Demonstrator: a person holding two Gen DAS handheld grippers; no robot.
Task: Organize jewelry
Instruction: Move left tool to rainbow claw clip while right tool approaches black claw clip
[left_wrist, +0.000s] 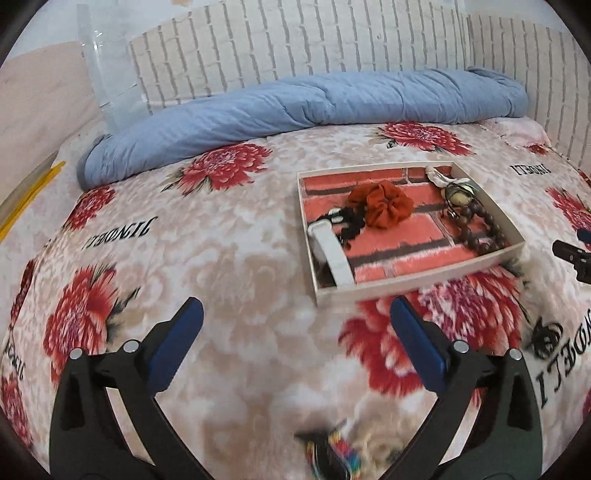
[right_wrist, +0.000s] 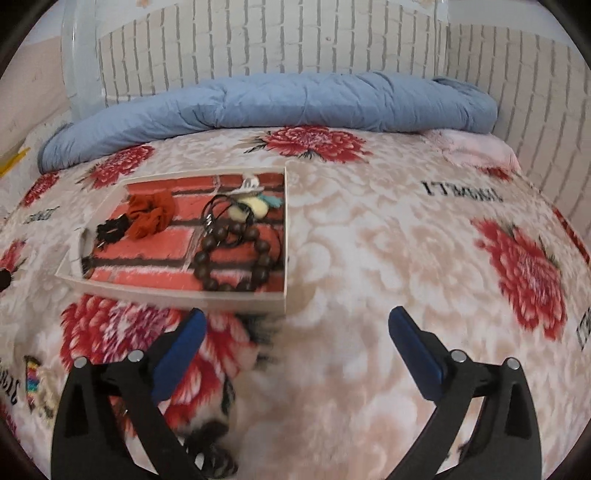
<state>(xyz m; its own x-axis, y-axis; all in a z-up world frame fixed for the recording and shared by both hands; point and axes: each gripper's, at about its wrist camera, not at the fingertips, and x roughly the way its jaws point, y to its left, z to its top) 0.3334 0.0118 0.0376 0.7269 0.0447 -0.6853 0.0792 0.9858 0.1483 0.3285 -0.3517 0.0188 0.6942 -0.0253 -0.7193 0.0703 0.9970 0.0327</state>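
Right wrist view: bead bracelet (right_wrist: 236, 258) lay in tray (right_wrist: 285, 236) at 10 o'clock, hard, prob. slippery; take one side of loop. Both grippers, left gripper (left_wrist: 295, 314) & right gripper (right_wrist: 295, 325), stood wide apart w/ nothing between.

We see a floral blanket (left_wrist: 229, 236) covering the bed, printed with red flowers and black lettering. A rolled blue quilt (left_wrist: 314, 99) lies along its far edge, against a white brick-pattern wall (left_wrist: 295, 37).

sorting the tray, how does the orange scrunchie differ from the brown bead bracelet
The orange scrunchie is soft gathered fabric; the brown bead bracelet is a ring of hard round beads. The scrunchie lies bunched towards the tray's left side, the bracelet open in a loop on its right. Both rest inside the white tray.
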